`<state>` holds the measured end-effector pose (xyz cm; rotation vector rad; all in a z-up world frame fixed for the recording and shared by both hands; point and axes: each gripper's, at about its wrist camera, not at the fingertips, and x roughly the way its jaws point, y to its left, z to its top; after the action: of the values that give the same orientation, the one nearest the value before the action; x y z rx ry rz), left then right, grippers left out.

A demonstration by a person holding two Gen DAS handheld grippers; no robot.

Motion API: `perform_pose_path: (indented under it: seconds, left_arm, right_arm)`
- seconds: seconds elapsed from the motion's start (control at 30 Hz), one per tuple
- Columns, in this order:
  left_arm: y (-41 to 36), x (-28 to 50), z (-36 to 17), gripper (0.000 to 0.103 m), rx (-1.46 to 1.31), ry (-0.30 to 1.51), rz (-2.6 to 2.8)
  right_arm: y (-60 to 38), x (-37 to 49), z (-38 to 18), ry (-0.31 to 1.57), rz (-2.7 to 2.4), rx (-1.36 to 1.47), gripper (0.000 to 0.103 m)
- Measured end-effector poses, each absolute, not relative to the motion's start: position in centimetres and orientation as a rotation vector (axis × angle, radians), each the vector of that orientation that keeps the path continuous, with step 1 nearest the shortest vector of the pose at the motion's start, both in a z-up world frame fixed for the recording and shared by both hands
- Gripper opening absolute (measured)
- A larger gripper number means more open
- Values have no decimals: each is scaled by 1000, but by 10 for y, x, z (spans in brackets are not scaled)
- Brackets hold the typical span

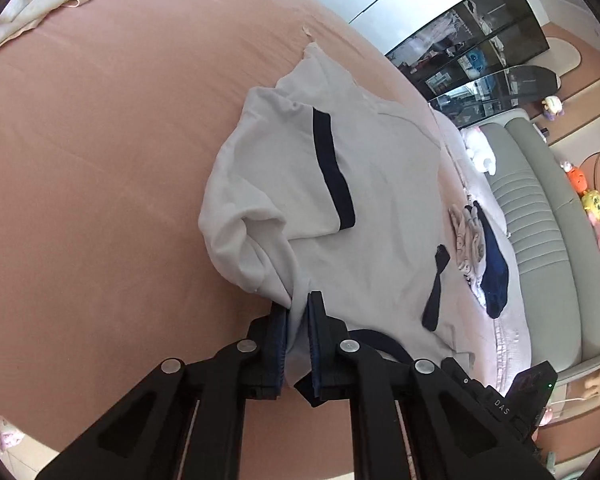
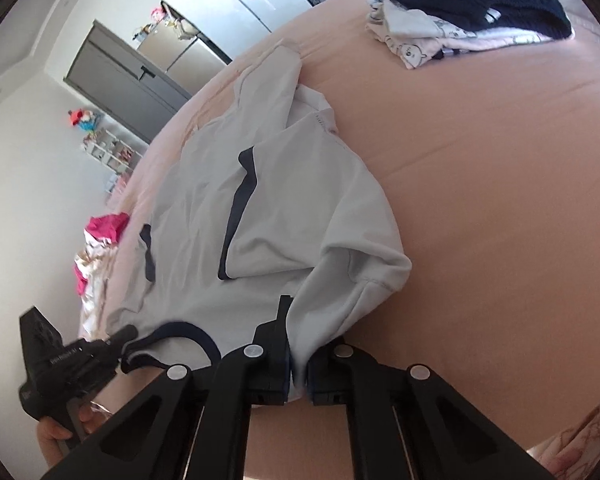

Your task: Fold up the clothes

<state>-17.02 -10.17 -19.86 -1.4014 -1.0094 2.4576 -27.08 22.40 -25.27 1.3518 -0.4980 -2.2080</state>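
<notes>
White shirt (image 1: 372, 216) pinched by both grippers; only right view shows hand (image 2: 56, 438)

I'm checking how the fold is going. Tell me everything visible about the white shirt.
The white shirt is soft, thin-looking cloth with navy sleeve bands and a navy neckline. It lies on the pink bedsheet, both sleeves folded inward. The left gripper and right gripper each pinch its near edge beside the neckline.

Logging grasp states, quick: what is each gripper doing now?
Left gripper: closed on the white shirt.
Right gripper: closed on the same shirt.
</notes>
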Motion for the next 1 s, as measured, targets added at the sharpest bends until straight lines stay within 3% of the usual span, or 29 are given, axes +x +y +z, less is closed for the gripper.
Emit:
perform_pose_path:
  seconds: [0.23,0.37,0.5,0.6,0.7,0.87,1.0]
  left_arm:
    - [-115,-168,-211,9,-1298,-1157,2396]
    - [-115,-175,-239,12,-1370,-1342,2306]
    - [-108,-181,-226,11,-1353,-1207,2360]
    - [-104,-181,-209,8,-1327,-1075,2404]
    - [-102,-169,-204,7,-1305,-1073,2395]
    - [-98,-150,-203,7,-1302,-1064,2383]
    - [-106,-139,-214,7,-1345,-1167,2317]
  right_arm:
    - [243,-278,-244,-672,-2138,1349,3]
    - [231,-282,-253,-619,-2151,1375,6]
    - [219,-287,-262,-565,-2164,1400,10]
    - [222,-287,-254,-581,-2166,1364,3]
    - [236,-280,-234,-658,-2166,1267,2]
    - [241,-262,-227,-621,-2166,1264,2]
    - [261,-257,-236,-656,-2146,1298,2]
